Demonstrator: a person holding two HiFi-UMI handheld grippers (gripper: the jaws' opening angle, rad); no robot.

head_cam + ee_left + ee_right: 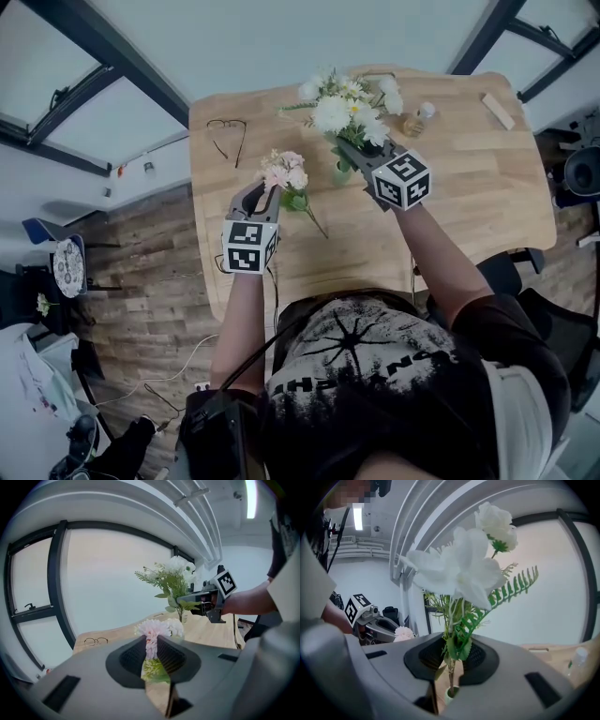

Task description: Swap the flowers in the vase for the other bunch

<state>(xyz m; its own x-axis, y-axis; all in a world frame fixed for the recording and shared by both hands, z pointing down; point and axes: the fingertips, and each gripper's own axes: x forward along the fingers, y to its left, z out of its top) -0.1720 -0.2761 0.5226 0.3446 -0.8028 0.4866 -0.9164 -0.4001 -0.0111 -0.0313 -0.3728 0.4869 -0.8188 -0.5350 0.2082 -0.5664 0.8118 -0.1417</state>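
Left hand-held gripper (266,193) clenches the pink bunch (286,172), heads forward, stem trailing back over the counter (469,169). To its right, the right hand-held gripper (350,150) grasps the white bunch (342,108) by its upright stems, just above the vase (340,173) they enter.

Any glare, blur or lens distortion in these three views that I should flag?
Head view: even, soft light, the table sharp, shadows faint. Left gripper view: heavy fisheye with dark corners, the window frame bows, the ceiling lamp is blown out, the pink bunch slightly soft. Right gripper view: same fisheye; the white bunch, close to the lens, is washed out and loses petal detail.
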